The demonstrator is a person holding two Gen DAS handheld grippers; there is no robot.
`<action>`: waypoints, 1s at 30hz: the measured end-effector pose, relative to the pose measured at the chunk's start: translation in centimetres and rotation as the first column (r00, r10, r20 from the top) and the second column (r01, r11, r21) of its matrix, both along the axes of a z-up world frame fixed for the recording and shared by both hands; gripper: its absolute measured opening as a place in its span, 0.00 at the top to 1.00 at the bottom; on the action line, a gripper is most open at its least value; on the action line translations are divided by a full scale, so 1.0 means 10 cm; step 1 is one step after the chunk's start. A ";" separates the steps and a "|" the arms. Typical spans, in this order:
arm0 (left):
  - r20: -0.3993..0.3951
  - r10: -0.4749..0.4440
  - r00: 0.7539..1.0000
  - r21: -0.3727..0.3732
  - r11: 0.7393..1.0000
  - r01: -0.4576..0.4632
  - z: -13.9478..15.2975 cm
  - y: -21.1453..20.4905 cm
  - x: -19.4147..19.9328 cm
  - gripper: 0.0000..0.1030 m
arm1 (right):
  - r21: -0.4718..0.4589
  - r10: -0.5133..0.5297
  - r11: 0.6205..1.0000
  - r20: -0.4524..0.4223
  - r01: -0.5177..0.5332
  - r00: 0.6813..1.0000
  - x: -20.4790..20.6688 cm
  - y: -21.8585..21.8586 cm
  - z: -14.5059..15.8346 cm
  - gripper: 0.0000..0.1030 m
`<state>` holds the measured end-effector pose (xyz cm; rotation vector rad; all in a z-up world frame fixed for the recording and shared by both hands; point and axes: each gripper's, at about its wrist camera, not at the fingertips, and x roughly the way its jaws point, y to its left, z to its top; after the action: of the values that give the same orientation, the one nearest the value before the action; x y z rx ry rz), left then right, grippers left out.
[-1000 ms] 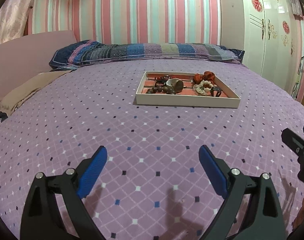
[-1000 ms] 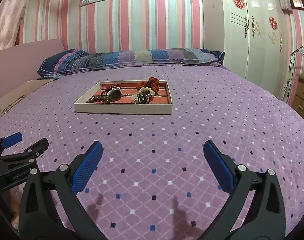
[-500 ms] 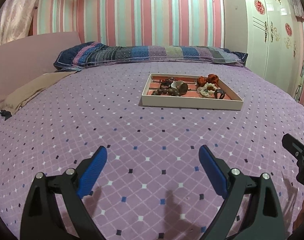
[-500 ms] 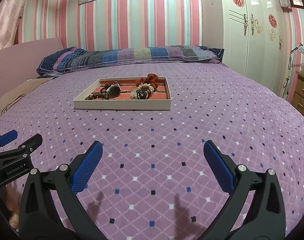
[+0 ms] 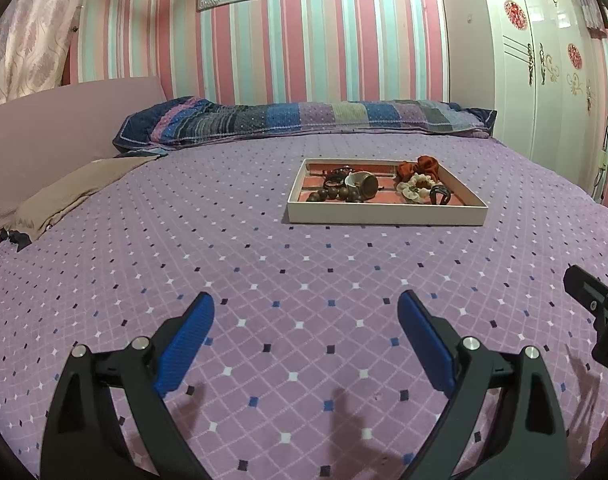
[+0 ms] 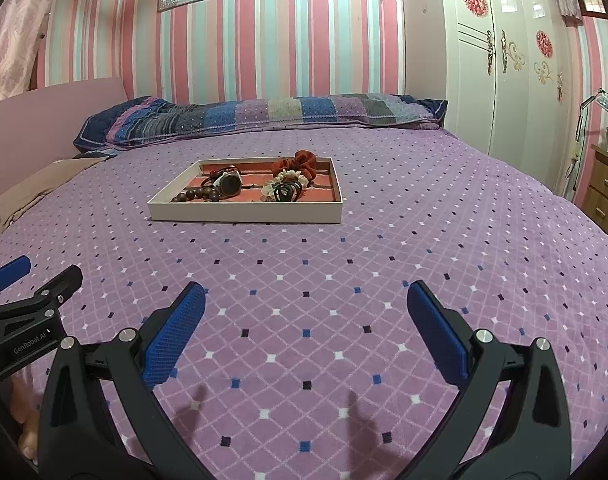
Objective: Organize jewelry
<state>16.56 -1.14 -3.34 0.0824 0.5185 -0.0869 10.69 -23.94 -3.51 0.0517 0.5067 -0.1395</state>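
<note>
Fingers on both grippers, left (image 5: pixel 305 314) & right (image 6: pixel 305 304), gape wide w/ nothing in them, low over the bed (image 5: pixel 184 248). Since a sec ago your view has tipped up & the tray (image 6: pixel 244 212) sits a bit farther off. Jewelry's all in it: beads (image 6: pixel 196 195), watch (image 6: pixel 228 184), scrunchies (image 6: pixel 300 162). Could be sorted already or still waiting, so can't call the stage.

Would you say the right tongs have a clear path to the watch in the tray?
Probably yes: the right tongs are open, and only bare bedspread lies before the tray; the watch lies uncovered beside beads.
</note>
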 end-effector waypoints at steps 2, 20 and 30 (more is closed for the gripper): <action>0.003 0.001 1.000 0.003 1.000 -0.001 0.00 0.00 -0.01 0.12 | 0.002 0.002 1.000 0.002 -0.002 1.000 -0.01 0.01 0.00 0.04; 0.012 0.005 1.000 0.014 1.000 -0.005 0.03 -0.01 -0.04 0.12 | 0.005 0.000 1.000 0.009 0.000 1.000 -0.04 0.00 0.04 0.04; 0.017 0.004 1.000 0.013 1.000 -0.004 0.04 0.00 -0.02 0.12 | 0.002 -0.001 1.000 0.010 0.001 1.000 -0.04 0.00 0.05 0.04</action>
<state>16.31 -1.18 -2.98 0.0948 0.5021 -0.0789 10.28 -23.94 -3.00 0.0543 0.4967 -0.1396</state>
